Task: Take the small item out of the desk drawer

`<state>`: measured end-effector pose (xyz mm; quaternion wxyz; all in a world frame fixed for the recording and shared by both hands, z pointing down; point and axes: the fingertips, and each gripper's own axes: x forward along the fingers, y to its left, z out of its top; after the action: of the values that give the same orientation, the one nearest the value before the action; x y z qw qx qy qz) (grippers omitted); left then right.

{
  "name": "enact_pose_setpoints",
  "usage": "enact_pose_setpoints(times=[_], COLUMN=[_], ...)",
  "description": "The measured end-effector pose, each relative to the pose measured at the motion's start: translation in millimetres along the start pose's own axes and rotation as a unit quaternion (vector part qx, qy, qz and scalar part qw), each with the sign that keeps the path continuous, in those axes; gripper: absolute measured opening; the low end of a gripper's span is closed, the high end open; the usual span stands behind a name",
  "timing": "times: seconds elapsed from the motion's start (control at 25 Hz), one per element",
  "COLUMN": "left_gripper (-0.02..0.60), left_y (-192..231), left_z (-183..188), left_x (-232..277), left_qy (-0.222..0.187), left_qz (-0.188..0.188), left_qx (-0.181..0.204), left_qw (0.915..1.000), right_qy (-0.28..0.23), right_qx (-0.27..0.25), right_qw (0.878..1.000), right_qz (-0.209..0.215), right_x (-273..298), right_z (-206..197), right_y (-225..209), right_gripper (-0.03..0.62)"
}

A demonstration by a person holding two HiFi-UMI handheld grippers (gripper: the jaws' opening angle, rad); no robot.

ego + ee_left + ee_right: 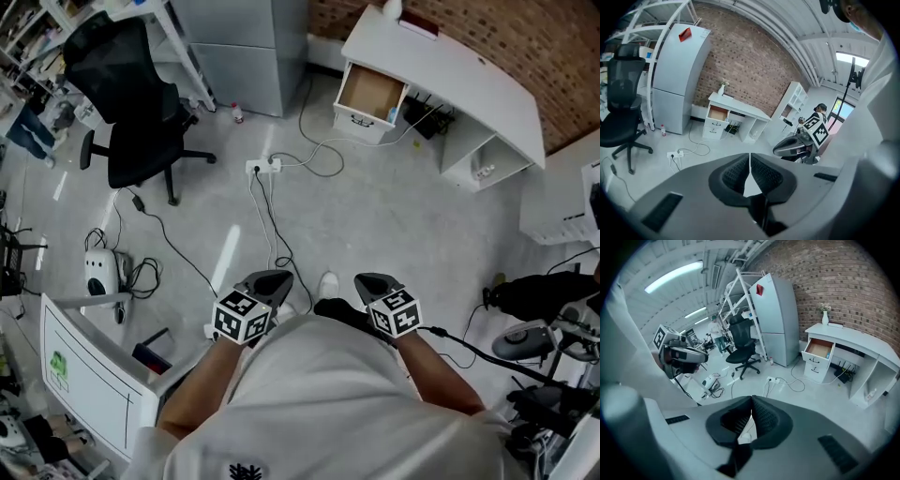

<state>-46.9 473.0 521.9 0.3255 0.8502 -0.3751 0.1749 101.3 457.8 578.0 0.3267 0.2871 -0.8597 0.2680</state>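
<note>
The white desk (450, 66) stands far off at the upper right, against a brick wall. Its top drawer (372, 92) is pulled open and shows a brown bottom; I cannot make out a small item in it from here. Both grippers are held close to the person's body, well away from the desk. My left gripper (272, 281) and right gripper (373, 281) are both shut with nothing between the pads. The left gripper view shows the drawer (717, 113) beyond shut jaws (750, 161). In the right gripper view the drawer (820, 348) lies beyond shut jaws (751, 408).
A black office chair (131, 103) stands at the left beside a tall grey cabinet (244, 47). A power strip (262, 167) and cables trail over the floor between me and the desk. A white unit (84, 375) sits at the lower left, and dark equipment (544, 337) at the right.
</note>
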Motion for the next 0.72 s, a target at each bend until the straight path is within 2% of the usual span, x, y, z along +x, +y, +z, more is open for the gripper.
enact_pose_setpoints(times=[0.12,0.4,0.52,0.72], left_gripper=[0.029,0.029,0.029,0.029], left_y=[-3,-13,-14,20], left_z=[26,115,137,159], left_x=[35,120,143,166], left_qy=[0.007,0.002,0.007,0.028], left_qz=[0.002,0.004,-0.007,-0.021], left_qx=[0.008,0.041,0.042,0.047], left_qw=[0.9999,0.9991,0.9991,0.9983], right_qy=[-0.007,-0.017,-0.018,-0.019], right_qx=[-0.008,0.009,0.025,0.052], right_qw=[1.000,1.000,0.999,0.998], right_qz=[-0.002,-0.006,-0.008,-0.022], right_x=[-3,-9,-2,24], right_z=[11,41,47,71], right_y=[-42,-144,-172,-202], right_gripper=[0.032,0.040,0.095,0.095])
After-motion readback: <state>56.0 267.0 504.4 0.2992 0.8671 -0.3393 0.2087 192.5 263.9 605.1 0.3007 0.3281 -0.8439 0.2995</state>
